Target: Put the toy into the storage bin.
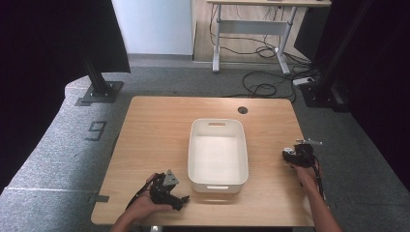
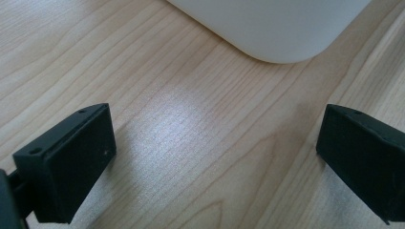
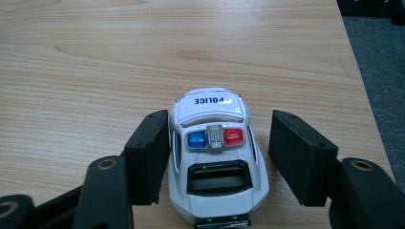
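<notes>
A white toy police car [image 3: 217,186] with a blue and a red roof light stands on the wooden table [image 3: 95,71], nose pointing away, between the jaws of my right gripper [image 3: 219,124]. The jaws are open: the left one lies against the car's side and the right one stands a little off it. In the high view my right gripper [image 1: 296,154] is near the table's right edge. My left gripper [image 2: 215,129] is open over bare wood with nothing between its jaws, close to a rounded corner of the white bin [image 2: 272,28]. From above, my left gripper [image 1: 180,199] sits at the front left.
The empty white bin [image 1: 193,150] stands in the middle of the table [image 1: 154,135]. A round cable hole [image 1: 242,109] is at the back right. The table's right edge [image 3: 351,71] runs close to the car, with grey floor beyond.
</notes>
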Demonstrator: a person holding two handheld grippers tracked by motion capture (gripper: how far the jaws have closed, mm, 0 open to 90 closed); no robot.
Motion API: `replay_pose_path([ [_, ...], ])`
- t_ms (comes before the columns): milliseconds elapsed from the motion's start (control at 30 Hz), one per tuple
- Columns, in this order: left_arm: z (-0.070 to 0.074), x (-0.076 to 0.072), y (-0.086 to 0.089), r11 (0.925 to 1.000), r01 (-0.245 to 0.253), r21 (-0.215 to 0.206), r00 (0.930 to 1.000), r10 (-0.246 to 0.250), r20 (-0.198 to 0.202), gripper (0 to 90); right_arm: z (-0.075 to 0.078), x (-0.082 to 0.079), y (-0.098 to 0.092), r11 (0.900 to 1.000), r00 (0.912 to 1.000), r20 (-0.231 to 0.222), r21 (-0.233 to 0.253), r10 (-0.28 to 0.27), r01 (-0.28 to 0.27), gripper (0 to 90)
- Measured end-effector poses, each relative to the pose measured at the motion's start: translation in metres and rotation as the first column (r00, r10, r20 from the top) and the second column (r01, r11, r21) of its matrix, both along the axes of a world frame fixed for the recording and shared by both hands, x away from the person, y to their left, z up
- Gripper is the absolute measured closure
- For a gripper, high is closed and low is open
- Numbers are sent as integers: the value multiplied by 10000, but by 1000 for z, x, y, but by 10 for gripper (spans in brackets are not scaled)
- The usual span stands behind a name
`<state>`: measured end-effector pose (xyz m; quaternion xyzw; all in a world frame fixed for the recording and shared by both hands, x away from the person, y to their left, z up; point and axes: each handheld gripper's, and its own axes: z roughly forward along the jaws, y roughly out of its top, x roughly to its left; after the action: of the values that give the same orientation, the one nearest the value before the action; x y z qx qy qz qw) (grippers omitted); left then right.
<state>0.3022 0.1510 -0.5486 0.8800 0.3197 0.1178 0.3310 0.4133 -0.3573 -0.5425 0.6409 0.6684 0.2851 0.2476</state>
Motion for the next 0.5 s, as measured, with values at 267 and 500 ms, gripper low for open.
replay_pose_path([
  [267,0,0,0,10000,1,1,10000,-1,-1,0,-1,1,0,9993,9999,-25,366,117,-116,487],
  [500,0,0,0,10000,2,1,10000,-2,1,0,1,0,-2,9986,9998,-158,518,112,-103,500],
])
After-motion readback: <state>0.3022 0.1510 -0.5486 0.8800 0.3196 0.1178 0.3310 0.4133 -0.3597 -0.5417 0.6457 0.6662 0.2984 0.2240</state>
